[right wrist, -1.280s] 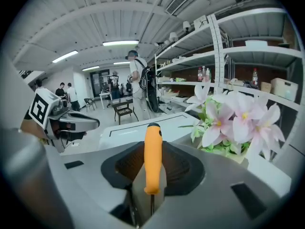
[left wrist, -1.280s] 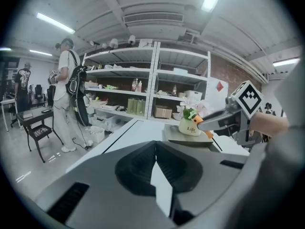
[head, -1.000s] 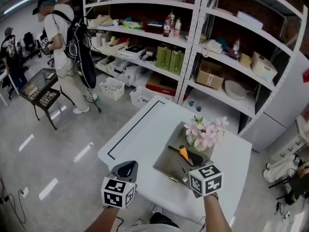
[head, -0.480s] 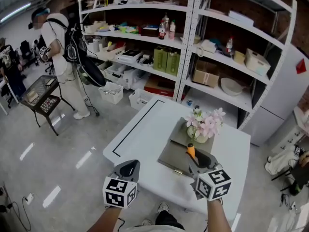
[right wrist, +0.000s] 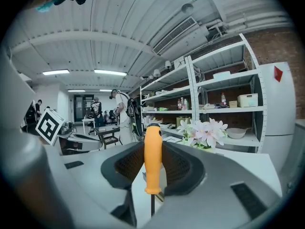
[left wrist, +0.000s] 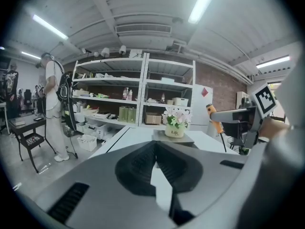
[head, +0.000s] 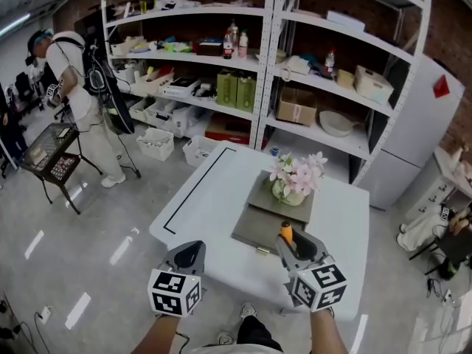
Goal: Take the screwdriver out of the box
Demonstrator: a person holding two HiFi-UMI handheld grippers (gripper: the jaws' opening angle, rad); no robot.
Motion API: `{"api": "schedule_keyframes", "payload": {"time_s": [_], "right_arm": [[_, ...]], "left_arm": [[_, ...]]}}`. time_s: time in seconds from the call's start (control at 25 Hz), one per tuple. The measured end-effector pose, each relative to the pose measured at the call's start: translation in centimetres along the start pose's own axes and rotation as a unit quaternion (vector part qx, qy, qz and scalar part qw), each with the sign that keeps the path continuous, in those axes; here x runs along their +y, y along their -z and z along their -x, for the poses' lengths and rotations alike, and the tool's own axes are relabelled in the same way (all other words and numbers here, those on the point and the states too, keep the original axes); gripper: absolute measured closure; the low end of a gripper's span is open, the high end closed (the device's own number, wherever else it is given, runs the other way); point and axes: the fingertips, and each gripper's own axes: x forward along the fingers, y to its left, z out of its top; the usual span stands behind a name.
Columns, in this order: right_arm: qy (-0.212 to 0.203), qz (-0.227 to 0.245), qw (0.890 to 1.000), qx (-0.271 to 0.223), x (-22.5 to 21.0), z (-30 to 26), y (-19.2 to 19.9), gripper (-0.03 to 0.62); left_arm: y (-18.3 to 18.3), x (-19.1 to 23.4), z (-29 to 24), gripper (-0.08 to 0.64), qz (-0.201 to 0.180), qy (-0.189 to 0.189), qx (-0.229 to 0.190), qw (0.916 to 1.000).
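My right gripper (head: 293,240) is shut on the screwdriver (head: 285,232) by its orange handle, held in the air over the near end of the flat grey box (head: 254,234) on the white table (head: 214,198). In the right gripper view the handle (right wrist: 152,156) stands upright between the pads and the thin shaft hangs below. My left gripper (head: 193,249) hovers at the table's near edge, left of the box, its jaws together with nothing in them (left wrist: 155,144). The left gripper view shows the screwdriver (left wrist: 214,119) at the right.
A pot of pink flowers (head: 293,179) stands on the far part of the box. Metal shelves (head: 273,65) with boxes and bottles run behind the table, and a white cabinet (head: 417,116) stands at the right. A person (head: 74,80) stands by a black cart (head: 48,153) at the left.
My right gripper has risen and drawn back toward me with the screwdriver, off the box. The left gripper has shifted a little and stays shut.
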Motion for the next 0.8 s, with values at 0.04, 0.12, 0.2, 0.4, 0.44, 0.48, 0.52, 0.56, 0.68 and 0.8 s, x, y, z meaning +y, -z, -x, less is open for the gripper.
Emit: {"api": "schedule_keyframes", "payload": {"time_s": [0.04,0.12,0.2,0.4,0.44,0.48,0.52,0.56,0.68,0.8], "right_arm": [[0.004,0.0,1.0,0.0,0.0,0.3,0.1,0.474],[0.011,0.001,1.0,0.0,-0.1,0.9,0.3,0.474],[0.018,-0.001,1.0,-0.002,-0.3,1.5,0.4,0.474],[0.026,-0.002,1.0,-0.004,-0.5,2.3,0.4,0.474],[0.027,-0.002,1.0,-0.004,-0.5,2.4,0.5,0.474],[0.028,-0.002,1.0,-0.004,-0.5,2.5,0.5,0.474],[0.029,-0.002,1.0,-0.004,-0.6,2.6,0.6,0.474],[0.03,-0.002,1.0,-0.004,-0.6,2.6,0.7,0.474],[0.03,0.0,1.0,-0.002,-0.6,2.6,1.0,0.474],[0.03,0.002,1.0,0.001,-0.6,2.6,1.2,0.474]], "left_arm": [[0.0,-0.2,0.1,0.557,-0.001,0.003,0.0,1.0],[0.1,-0.6,0.1,0.557,-0.002,0.008,0.0,1.0],[0.2,-1.0,0.1,0.557,-0.003,0.013,0.001,0.9999],[-0.1,-1.5,0.3,0.557,-0.006,0.018,-0.002,0.9998],[-0.2,-1.6,0.3,0.557,-0.006,0.018,-0.002,0.9998],[-0.2,-1.6,0.3,0.557,-0.006,0.019,-0.002,0.9998],[-0.1,-1.6,0.3,0.557,-0.007,0.019,-0.002,0.9998],[0.0,-1.7,0.2,0.557,-0.007,0.02,-0.002,0.9998],[0.4,-1.7,0.2,0.557,-0.006,0.02,0.0,0.9998],[0.6,-1.8,0.3,0.557,-0.005,0.021,0.002,0.9998]]}}
